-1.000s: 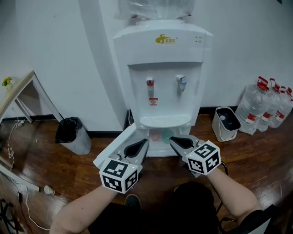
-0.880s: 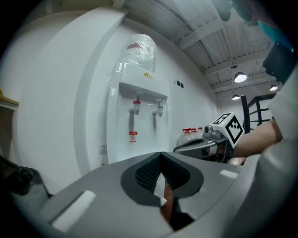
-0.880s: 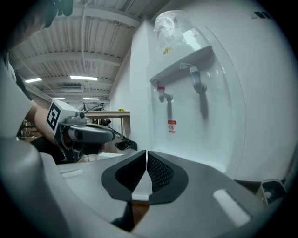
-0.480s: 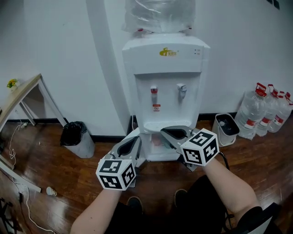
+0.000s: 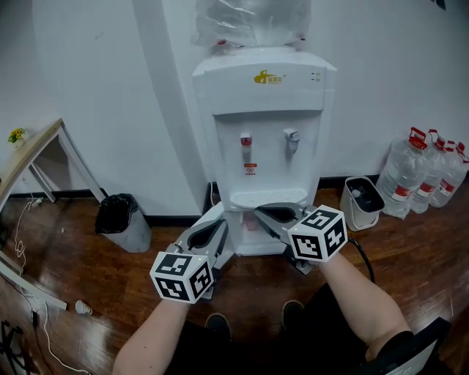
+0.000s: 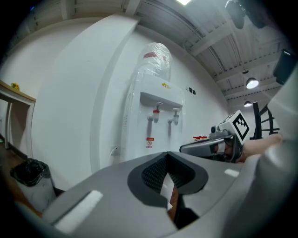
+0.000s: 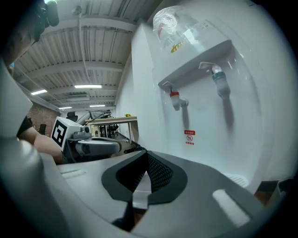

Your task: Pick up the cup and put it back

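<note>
Two empty grippers: left gripper (image 5: 220, 225) jaws just opening, slightly apart; right gripper (image 5: 259, 214) closed; dispenser (image 5: 264, 110) bears a clear bottle (image 5: 249, 22).

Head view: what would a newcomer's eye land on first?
The white water dispenser stands against the wall, dead centre. Before its base two marker-cubed grippers are held out: the left gripper, empty, with jaws that have just been opening, and the right gripper, shut. Water jugs cluster by the wall at right.
</note>
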Motion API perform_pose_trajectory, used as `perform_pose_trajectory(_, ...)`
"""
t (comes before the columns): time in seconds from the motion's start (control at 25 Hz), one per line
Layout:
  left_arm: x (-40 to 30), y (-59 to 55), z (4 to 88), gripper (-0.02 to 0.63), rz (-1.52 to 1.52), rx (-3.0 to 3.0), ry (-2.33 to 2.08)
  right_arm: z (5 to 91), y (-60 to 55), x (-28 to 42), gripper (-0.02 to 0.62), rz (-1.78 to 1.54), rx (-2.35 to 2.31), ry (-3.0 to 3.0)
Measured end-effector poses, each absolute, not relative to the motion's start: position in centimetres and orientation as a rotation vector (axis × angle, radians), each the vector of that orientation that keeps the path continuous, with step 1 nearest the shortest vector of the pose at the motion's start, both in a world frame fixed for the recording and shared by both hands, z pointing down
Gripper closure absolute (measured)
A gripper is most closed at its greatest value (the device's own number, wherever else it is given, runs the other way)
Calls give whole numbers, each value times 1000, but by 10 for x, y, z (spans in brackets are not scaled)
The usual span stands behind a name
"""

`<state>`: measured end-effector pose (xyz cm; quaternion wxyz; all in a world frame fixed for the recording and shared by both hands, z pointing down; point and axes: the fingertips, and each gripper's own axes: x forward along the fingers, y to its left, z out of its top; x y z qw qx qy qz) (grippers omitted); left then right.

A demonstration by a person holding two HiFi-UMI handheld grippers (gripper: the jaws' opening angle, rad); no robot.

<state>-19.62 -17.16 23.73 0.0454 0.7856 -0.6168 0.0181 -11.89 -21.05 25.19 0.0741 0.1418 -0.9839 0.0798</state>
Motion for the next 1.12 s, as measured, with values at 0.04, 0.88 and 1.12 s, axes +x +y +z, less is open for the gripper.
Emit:
perform_pose_trajectory(0.04,-198,-173,239,405,56,2395,-1880,254,-209,-119,595,230,418,-2948)
perform_pose_trajectory(0.88,-206,-171,247,397,62,2405,-1839,268,-206,-113,595,241,375,-2928)
perform_pose_trajectory(1.12,-208,-169,247,397,64,2395,-1852,268,-206,-110,595,245,375,-2928)
